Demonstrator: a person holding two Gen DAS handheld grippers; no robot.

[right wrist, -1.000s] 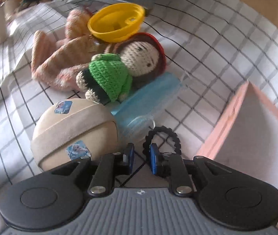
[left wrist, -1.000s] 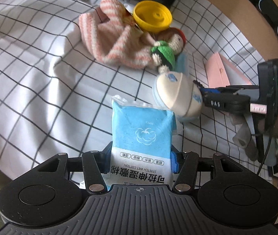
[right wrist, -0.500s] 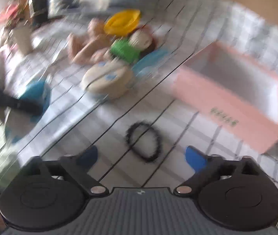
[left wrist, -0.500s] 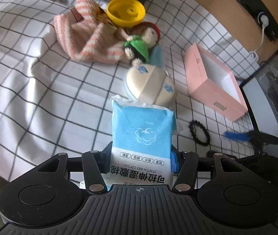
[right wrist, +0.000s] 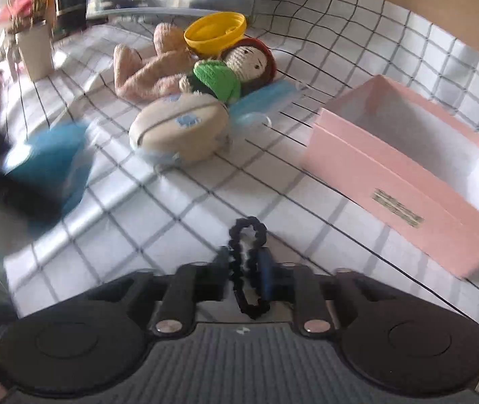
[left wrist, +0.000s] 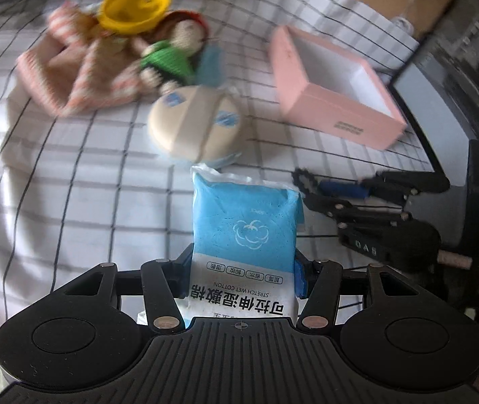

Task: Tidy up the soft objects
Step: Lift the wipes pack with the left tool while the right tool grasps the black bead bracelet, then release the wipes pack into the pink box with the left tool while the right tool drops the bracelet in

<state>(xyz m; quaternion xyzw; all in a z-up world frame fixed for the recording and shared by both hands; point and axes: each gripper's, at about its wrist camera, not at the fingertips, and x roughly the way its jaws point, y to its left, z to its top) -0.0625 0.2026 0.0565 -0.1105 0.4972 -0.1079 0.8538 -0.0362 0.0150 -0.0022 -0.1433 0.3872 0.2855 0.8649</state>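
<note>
Left tongs [left wrist: 244,269] clamped on blue wet-cotton pack [left wrist: 244,222]. Right tongs [right wrist: 244,269] closing on black hair tie [right wrist: 248,256], pink box [right wrist: 408,168] at 2 o'clock. Risk: thin tie slips free; grip barely catches it.

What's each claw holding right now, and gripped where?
Left claw: blue wet-cotton pack, clamped across its sides near the printed lower end. Right claw is closing on the black hair tie, pinching the loop mid-length.
</note>
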